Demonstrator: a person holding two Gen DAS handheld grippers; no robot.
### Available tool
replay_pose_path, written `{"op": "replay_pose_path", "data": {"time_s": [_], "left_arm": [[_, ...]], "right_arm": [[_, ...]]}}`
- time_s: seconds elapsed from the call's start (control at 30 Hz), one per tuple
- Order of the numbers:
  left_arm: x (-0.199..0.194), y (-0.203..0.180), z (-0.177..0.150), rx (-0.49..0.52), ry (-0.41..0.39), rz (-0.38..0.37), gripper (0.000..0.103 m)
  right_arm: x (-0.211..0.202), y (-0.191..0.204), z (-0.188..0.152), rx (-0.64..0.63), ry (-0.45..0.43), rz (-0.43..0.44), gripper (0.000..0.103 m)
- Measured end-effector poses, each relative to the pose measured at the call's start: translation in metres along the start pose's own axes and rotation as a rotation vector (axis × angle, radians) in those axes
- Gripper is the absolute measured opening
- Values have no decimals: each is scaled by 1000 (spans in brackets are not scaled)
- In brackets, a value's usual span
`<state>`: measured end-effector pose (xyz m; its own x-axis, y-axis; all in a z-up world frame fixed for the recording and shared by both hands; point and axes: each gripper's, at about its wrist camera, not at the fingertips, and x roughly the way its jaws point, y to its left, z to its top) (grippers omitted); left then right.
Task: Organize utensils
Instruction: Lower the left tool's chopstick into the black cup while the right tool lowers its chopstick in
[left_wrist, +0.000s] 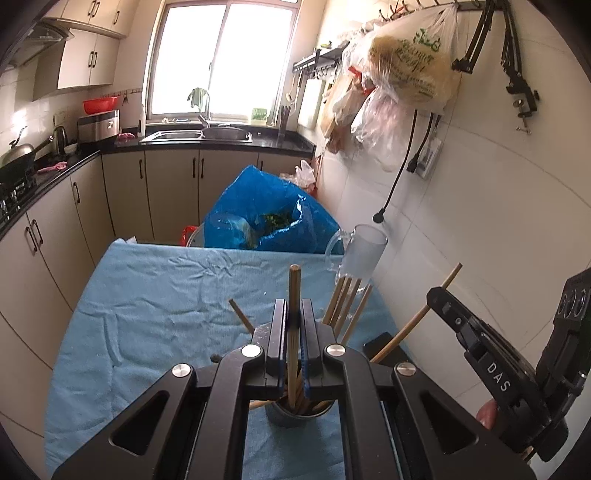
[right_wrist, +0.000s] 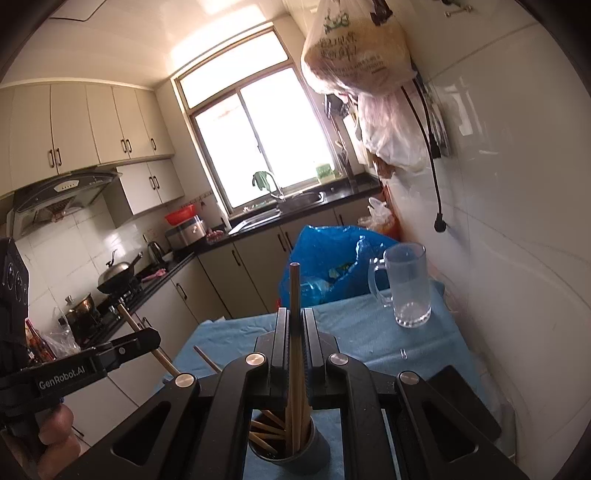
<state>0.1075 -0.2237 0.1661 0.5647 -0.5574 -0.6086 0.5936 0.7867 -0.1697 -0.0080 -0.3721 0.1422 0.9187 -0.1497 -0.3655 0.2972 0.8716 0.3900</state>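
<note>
**Mei:** While both tongs hang over the blue cloth (left_wrist: 155, 295), what is the left gripper (left_wrist: 294, 332) doing?

**Tao:** Its jaws are pressed together on one wooden chopstick (left_wrist: 294, 295), which stands almost upright between the pads, tip toward twelve o'clock. The lower end reaches down to the grey metal cup (left_wrist: 291, 415), straight below the jaws at six o'clock in the left wrist view.

**Mei:** And the cup itself?

**Tao:** It stands on the cloth and holds a bundle of chopsticks (left_wrist: 345, 302); most fan out toward one o'clock, and one leans toward eleven.

**Mei:** Further right?

**Tao:** At two o'clock from the cup a frosted glass mug (left_wrist: 360, 254) stands at the far corner of the cloth, well apart from the cup. At three o'clock the right gripper (left_wrist: 436, 301) comes in, clamped on a second chopstick (left_wrist: 417, 317) that slants up toward the tiled wall (left_wrist: 480, 221).

**Mei:** Does its own camera agree?

**Tao:** Yes. Seen there, the right gripper (right_wrist: 294, 332) is closed on that stick (right_wrist: 294, 314), directly above the cup (right_wrist: 317, 446), with the mug (right_wrist: 408, 288) at one o'clock. At nine o'clock the left gripper (right_wrist: 142, 339) shows with a hand (right_wrist: 55, 439) below it.
</note>
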Motion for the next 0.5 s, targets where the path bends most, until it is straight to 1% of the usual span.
{"op": "replay_pose_path", "data": {"time_s": [0.13,0.5], "left_arm": [[7,4,-11,3,13,8,6],[24,10,-30,13,49,18,6]], "right_arm": [[10,-5,-8,5,20,-13,7],[31,-4,-26,-1,60,-11,7]]}}
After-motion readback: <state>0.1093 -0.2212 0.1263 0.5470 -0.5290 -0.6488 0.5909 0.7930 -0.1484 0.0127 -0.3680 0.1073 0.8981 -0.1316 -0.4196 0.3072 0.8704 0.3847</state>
